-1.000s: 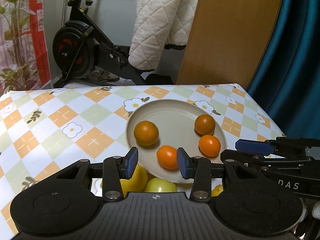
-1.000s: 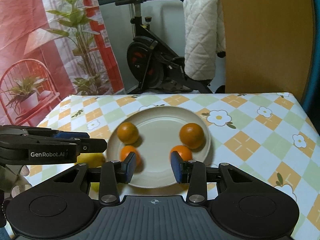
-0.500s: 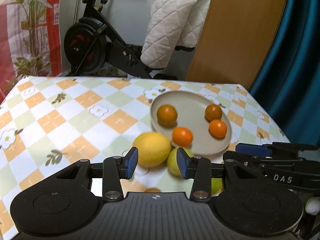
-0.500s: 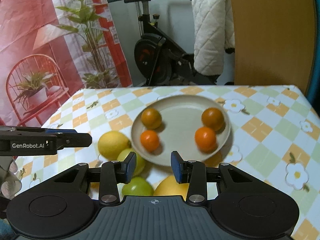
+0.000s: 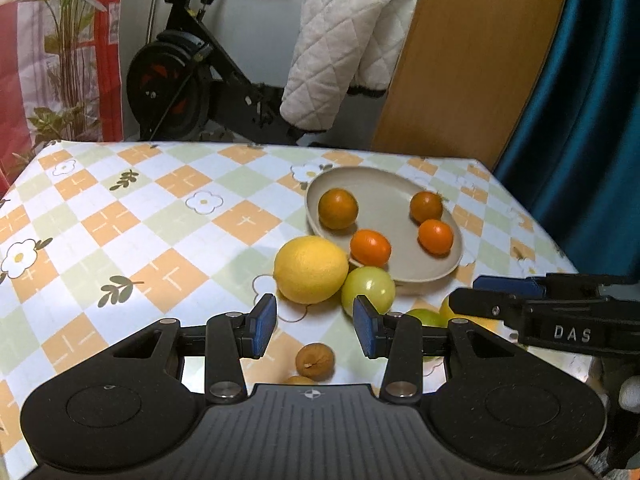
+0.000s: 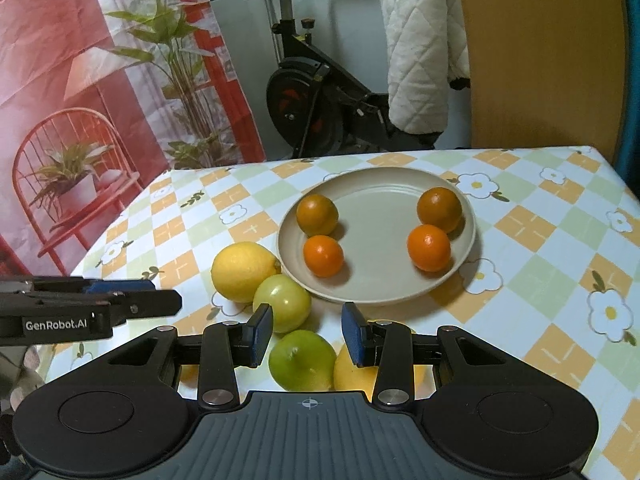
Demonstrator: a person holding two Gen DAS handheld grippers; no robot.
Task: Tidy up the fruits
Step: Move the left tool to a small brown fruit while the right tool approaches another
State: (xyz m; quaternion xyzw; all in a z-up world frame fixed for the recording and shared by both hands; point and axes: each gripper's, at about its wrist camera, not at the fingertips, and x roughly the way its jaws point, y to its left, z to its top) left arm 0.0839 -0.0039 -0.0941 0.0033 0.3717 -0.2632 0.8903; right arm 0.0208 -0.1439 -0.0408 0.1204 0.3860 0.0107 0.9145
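Observation:
A beige plate (image 6: 374, 288) (image 5: 384, 188) holds several oranges, among them a bright one (image 6: 323, 256) (image 5: 370, 247). In front of it on the checked tablecloth lie a yellow lemon (image 6: 244, 272) (image 5: 311, 269), a pale green fruit (image 6: 282, 303) (image 5: 369, 287), a green apple (image 6: 302, 360) and a second yellow fruit (image 6: 352, 370). A small brown fruit (image 5: 315, 361) lies under my left gripper (image 5: 315, 326), which is open and empty, above the table. My right gripper (image 6: 307, 334) is open and empty above the green apple.
The table's right edge (image 6: 624, 184) and left edge (image 5: 16, 184) are near. Behind the table stand an exercise bike (image 5: 180, 88) with a white quilted cover (image 5: 344, 48), a wooden panel (image 5: 472, 60) and a blue curtain (image 5: 580, 120).
Both grippers have drawn back from the plate toward the near side of the table. The lemon, green fruits and brown fruit have come into view. Both stay open.

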